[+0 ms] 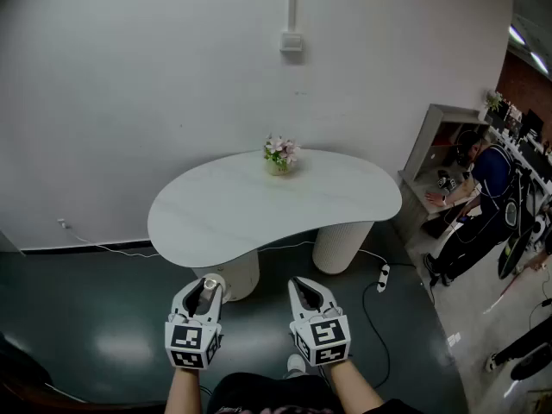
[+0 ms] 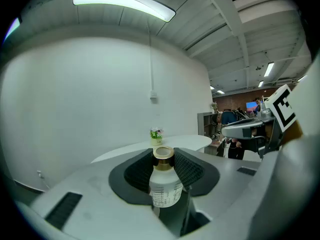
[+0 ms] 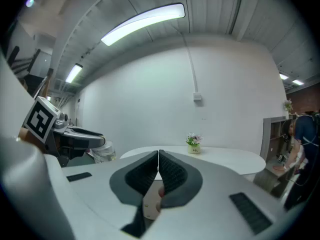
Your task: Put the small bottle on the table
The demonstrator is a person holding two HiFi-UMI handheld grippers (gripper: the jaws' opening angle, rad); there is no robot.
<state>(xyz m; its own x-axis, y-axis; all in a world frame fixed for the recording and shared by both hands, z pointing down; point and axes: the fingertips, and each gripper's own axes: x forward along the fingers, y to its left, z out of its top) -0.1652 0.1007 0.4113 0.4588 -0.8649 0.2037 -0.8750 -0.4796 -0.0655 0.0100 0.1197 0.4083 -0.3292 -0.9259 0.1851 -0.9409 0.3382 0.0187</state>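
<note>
A small white bottle (image 2: 165, 184) with a gold cap stands upright between the black pads of my left gripper (image 2: 164, 161), which is shut on it. From the head view the bottle (image 1: 208, 288) shows at the tip of the left gripper (image 1: 203, 293), held over the dark floor short of the white table (image 1: 259, 210). My right gripper (image 1: 308, 293) hovers beside it, also short of the table. Its jaws (image 3: 158, 160) are pressed together with nothing between them.
A small pot of flowers (image 1: 280, 156) stands at the table's far edge by the wall. Two pale ribbed pedestals (image 1: 342, 244) carry the table. A power strip (image 1: 383, 275) and cables lie on the floor. A person (image 1: 483, 198) sits at a desk at the right.
</note>
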